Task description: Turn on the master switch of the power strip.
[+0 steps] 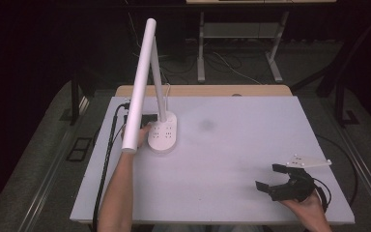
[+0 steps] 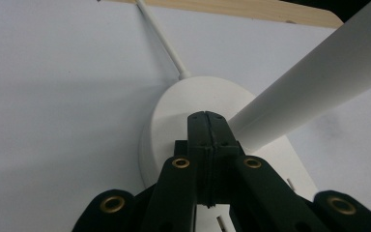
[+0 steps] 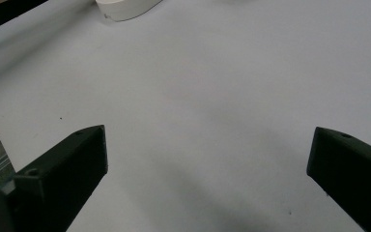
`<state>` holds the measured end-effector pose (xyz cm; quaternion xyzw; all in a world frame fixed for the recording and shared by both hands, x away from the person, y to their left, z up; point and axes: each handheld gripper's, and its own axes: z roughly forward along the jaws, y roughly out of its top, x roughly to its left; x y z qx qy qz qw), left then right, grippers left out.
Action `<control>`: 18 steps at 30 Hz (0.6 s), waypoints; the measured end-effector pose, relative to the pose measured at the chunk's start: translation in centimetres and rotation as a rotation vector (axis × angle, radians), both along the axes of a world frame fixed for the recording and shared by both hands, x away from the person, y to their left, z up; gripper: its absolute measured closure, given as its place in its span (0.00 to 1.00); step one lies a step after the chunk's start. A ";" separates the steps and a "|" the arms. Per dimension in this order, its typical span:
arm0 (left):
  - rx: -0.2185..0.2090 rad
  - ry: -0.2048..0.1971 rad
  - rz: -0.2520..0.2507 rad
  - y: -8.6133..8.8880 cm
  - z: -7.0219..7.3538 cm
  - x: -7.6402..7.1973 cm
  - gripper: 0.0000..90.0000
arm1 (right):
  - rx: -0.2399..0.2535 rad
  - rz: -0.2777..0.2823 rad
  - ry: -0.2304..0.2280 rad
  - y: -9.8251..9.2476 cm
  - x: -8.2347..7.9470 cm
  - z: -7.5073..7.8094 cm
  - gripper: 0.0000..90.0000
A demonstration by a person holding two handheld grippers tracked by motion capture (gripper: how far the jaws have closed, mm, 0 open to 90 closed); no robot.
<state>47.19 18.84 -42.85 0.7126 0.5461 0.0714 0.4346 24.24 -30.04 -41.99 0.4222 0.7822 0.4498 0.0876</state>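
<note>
Your left forearm (image 1: 118, 188) runs up the left side of the white table (image 1: 232, 159) to the lamp (image 1: 162, 133), which stands at the table's left rear. From the high view the lamp's long white head (image 1: 140, 82) lies across your left hand, so you cannot see the left gripper itself there, only a dark part just left of the lamp's base. A black cable (image 1: 107, 154) trails along the table's left edge beside your arm.

In the left gripper view, your left gripper (image 2: 207, 121) has its jaws pressed together, with nothing visible between them. Their tips sit over the near edge of the base (image 2: 183, 106); whether they touch it you cannot tell. The lamp's thick white tube (image 2: 319, 82) slants up to the right just beside the jaws, and its thin white cord (image 2: 162, 36) runs from the base's far side toward the table's wooden rear edge (image 2: 251, 9).

The middle of the table carries only a faint grey smudge (image 1: 206, 125).

At the right front, your right hand (image 1: 306, 208) holds the right gripper (image 1: 270, 176) low over the table, well apart from the lamp, with its grey plate (image 1: 309, 162) on top. Its jaws stand wide apart, pointing left. In the right gripper view, the right gripper's jaws frame bare white table, and a corner of the base (image 3: 125, 8) shows at the top edge.
</note>
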 end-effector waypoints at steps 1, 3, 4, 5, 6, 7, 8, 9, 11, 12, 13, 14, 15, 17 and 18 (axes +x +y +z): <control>0.005 -0.004 0.006 0.0 0.1 -0.1 1.00 | 0.001 -0.001 0.002 0.0 0.0 0.0 0.00; 0.008 -0.011 0.002 0.2 0.3 -0.2 1.00 | 0.005 -0.007 0.011 -0.1 0.0 0.0 0.00; 0.007 -0.016 0.003 0.4 0.5 -0.3 1.00 | 0.004 -0.008 0.008 -0.2 0.1 0.0 0.00; 0.007 -0.019 -0.004 0.6 0.7 -0.3 1.00 | 0.006 -0.010 0.008 -0.3 0.1 0.0 0.00; 0.000 -0.025 0.002 0.6 0.9 -0.4 1.00 | 0.007 -0.011 0.007 -0.3 0.2 -0.1 0.00; -0.005 -0.026 -0.002 0.8 1.1 -0.5 1.00 | 0.006 -0.012 0.007 -0.4 0.2 -0.1 0.00; 0.002 -0.028 -0.001 0.9 1.3 -0.5 1.00 | 0.006 -0.013 0.008 -0.4 0.2 -0.1 0.00; -0.001 -0.029 -0.001 1.1 1.4 -0.6 1.00 | 0.006 -0.013 0.010 -0.4 0.2 -0.1 0.00; -0.003 -0.028 -0.003 1.3 1.8 -0.8 1.00 | 0.006 -0.013 0.012 -0.3 0.2 -0.1 0.00; -0.005 -0.027 0.002 1.3 2.0 -1.0 1.00 | 0.005 -0.014 0.014 -0.3 0.2 -0.1 0.00; -0.003 -0.031 -0.011 1.4 2.2 -1.1 1.00 | 0.005 -0.015 0.014 -0.3 0.2 -0.1 0.00; 0.003 -0.038 -0.016 1.5 2.4 -1.2 1.00 | 0.006 -0.015 0.014 -0.4 0.2 -0.1 0.00; 0.008 -0.042 -0.015 1.6 2.6 -1.3 1.00 | 0.006 -0.015 0.015 -0.4 0.2 -0.1 0.00; 0.009 -0.056 -0.018 1.9 3.1 -1.6 1.00 | 0.007 -0.017 0.014 -0.4 0.2 -0.1 0.00; 0.010 -0.057 -0.016 2.0 3.3 -1.8 1.00 | 0.008 -0.019 0.012 -0.4 0.2 -0.1 0.00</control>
